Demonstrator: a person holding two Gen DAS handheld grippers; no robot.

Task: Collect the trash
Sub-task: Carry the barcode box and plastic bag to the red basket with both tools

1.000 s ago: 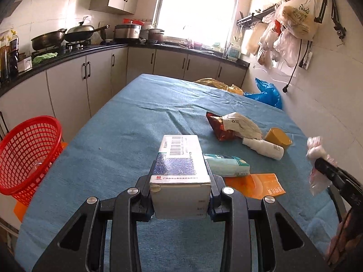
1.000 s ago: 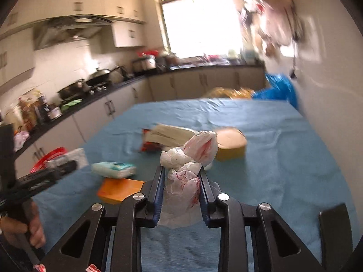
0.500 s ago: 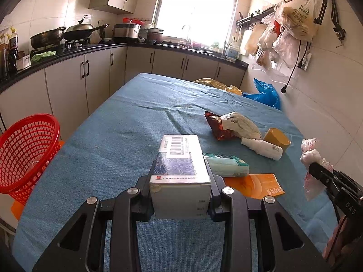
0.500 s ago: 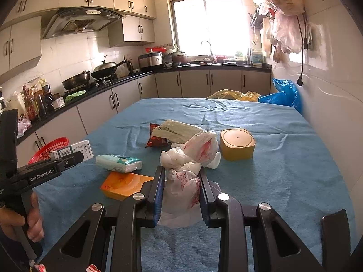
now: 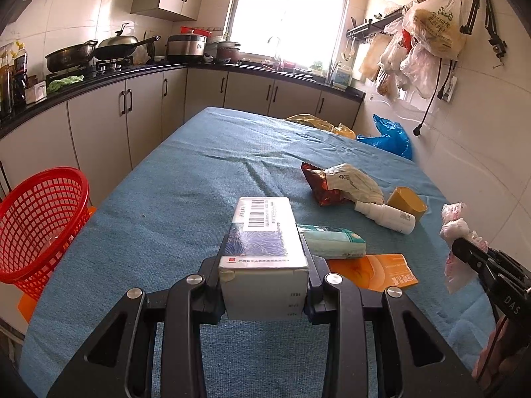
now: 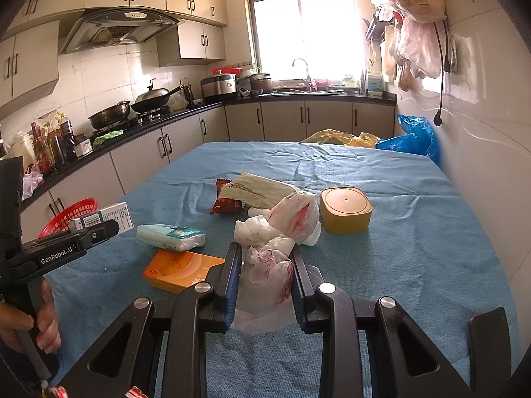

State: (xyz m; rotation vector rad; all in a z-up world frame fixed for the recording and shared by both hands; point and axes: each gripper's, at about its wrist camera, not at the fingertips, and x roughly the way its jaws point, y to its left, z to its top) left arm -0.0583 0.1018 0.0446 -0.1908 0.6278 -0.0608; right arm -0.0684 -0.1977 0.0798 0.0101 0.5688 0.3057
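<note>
Trash sat in both my grippers above the near end of the blue-cloth table (image 5: 172, 205). My left gripper (image 5: 264, 267) was clamped on a white rectangular cardboard box (image 5: 264, 242) with a barcode label and a dark blue patterned panel on top, one pad against each long side. My right gripper (image 6: 265, 265) was closed on a crumpled white plastic bag with red print (image 6: 270, 258), most of it bunched above the pads and a flap hanging below.

Loose on the cloth, noted from the right wrist view: flat orange cardboard box (image 6: 181, 270) nearest, just left of my right fingers; a white-and-green soft tissue pack (image 6: 171, 237) touching its far edge. Farther off, a red-brown foil snack wrapper (image 6: 225, 200) lay partly under a cream paper bag (image 6: 259, 190). A squat yellow plastic tub with a lid (image 6: 345, 210) stood right of those. A white plastic bottle (image 5: 385, 215) lay on its side beside the tub.

A red plastic mesh basket (image 5: 39, 225) stood off the table's left edge, near me.
</note>
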